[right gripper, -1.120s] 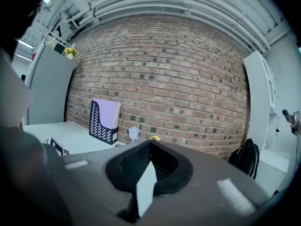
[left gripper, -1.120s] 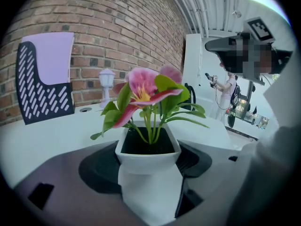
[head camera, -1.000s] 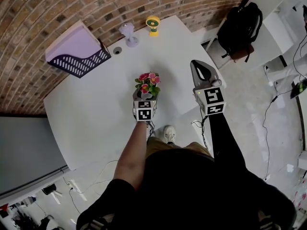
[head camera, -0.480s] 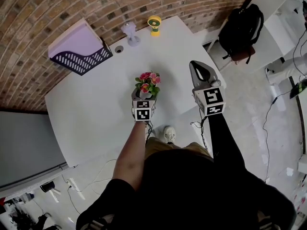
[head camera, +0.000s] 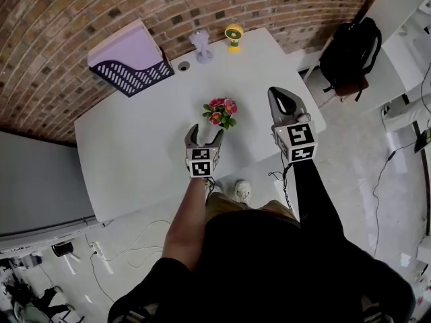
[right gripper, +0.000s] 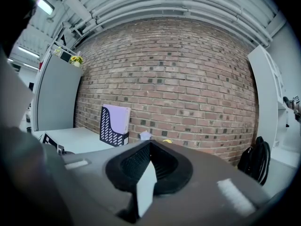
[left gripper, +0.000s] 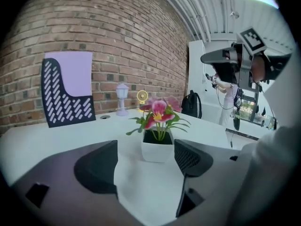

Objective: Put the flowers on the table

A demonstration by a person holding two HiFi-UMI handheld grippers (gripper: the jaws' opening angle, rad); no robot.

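Note:
The flowers [head camera: 221,110], pink blooms with green leaves in a small white pot [left gripper: 157,147], stand upright on the white table [head camera: 135,147]. My left gripper [head camera: 205,134] sits just short of the pot on the near side, open; its jaws have just been opening, and the pot is ahead of them, not between them. In the left gripper view the two dark fingers [left gripper: 96,166] flank the pot without touching it. My right gripper [head camera: 277,94] hovers over the table's right part, shut and holding nothing; its tips meet in the right gripper view [right gripper: 149,147].
Against the brick wall stand a purple-and-black file holder [head camera: 131,62], a small white lamp-shaped object [head camera: 200,46] and a small yellow fan [head camera: 234,36]. A cable hole [head camera: 184,66] lies near them. A black backpack [head camera: 350,52] rests past the table's right end. The table's near edge is under my hands.
My left gripper has let go of the pot and drawn back toward me. The flowers stay standing on the table. The right gripper has hardly shifted.

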